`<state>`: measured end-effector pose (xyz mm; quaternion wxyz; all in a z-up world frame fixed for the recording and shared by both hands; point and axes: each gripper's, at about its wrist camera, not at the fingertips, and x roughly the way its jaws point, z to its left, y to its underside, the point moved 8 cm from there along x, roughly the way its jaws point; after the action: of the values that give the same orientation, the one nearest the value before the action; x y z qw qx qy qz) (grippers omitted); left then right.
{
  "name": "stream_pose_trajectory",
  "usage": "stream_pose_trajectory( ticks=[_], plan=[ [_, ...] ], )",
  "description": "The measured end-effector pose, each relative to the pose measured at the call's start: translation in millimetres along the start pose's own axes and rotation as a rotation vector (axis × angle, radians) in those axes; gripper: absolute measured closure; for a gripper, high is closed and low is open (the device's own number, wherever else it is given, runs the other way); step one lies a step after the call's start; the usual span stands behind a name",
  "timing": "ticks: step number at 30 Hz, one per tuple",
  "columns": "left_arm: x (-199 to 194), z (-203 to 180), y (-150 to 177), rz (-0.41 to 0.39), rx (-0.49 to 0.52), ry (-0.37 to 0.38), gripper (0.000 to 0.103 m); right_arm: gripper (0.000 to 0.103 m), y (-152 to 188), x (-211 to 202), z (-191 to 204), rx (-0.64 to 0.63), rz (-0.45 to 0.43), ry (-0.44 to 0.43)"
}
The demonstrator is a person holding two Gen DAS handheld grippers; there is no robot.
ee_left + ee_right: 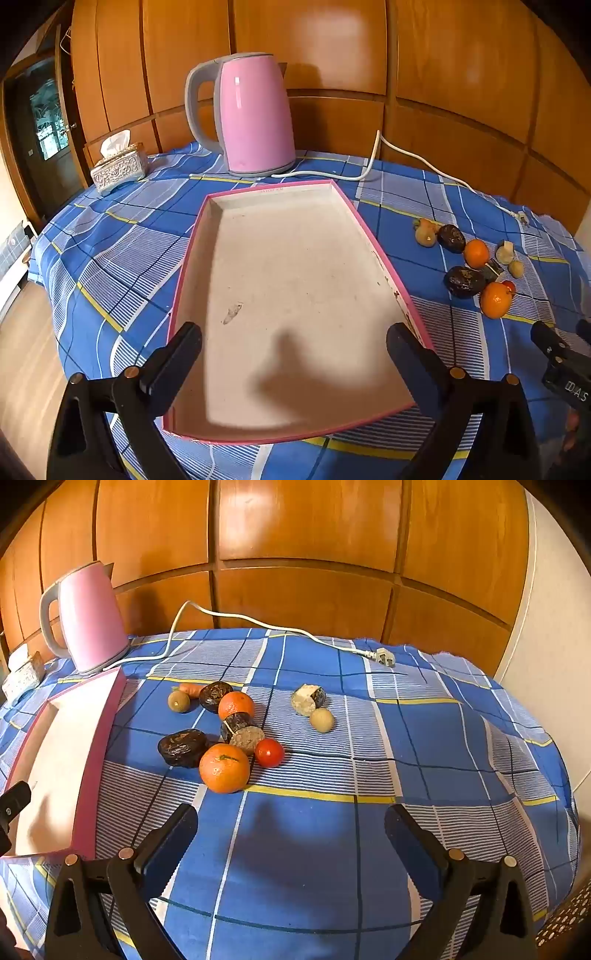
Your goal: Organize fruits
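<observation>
A shallow pink-rimmed tray [373, 243] with a bare white floor lies on the blue checked cloth. My left gripper [293, 341] hangs open over its near end, nothing between the fingers. Right of the tray lies a loose cluster of fruit: a near orange [224, 768], a far orange [236, 704], a red tomato [269, 752], two dark wrinkled fruits [181, 747] [214, 696], small tan round fruits [321, 720] [179, 701] and a small carrot [191, 689]. My right gripper [291, 823] stands open over bare cloth just in front of the near orange [495, 299].
A pink electric kettle [255, 114] stands behind the tray; its white cord [258, 622] runs across the back of the table to a loose plug [384, 652]. A silver tissue box [120, 170] sits at the back left. Wooden panels close off the rear.
</observation>
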<state>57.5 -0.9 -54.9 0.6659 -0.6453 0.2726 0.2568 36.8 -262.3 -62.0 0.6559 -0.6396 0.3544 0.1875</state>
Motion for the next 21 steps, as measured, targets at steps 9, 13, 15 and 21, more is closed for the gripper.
stream_pose_trajectory(
  ticks=[9,13,15,21],
  plan=[
    [-3.0,-0.8,2.4,-0.013,-0.005,-0.012,0.001,0.0,-1.1,-2.4,3.0,-0.003,-0.01,-0.001],
    [-4.4,1.4,0.2,-0.015,-0.015,-0.016,0.001,0.0,2.6,-0.9,-1.2,-0.007,-0.005,0.013],
    [-4.4,0.9,0.8,-0.016,-0.014,-0.017,0.001,0.0,1.9,-6.4,6.7,-0.033,-0.002,0.027],
    [-5.0,1.0,1.3,-0.015,-0.014,-0.012,0.001,0.0,-0.4,-6.9,4.5,-0.033,-0.007,0.016]
  ],
)
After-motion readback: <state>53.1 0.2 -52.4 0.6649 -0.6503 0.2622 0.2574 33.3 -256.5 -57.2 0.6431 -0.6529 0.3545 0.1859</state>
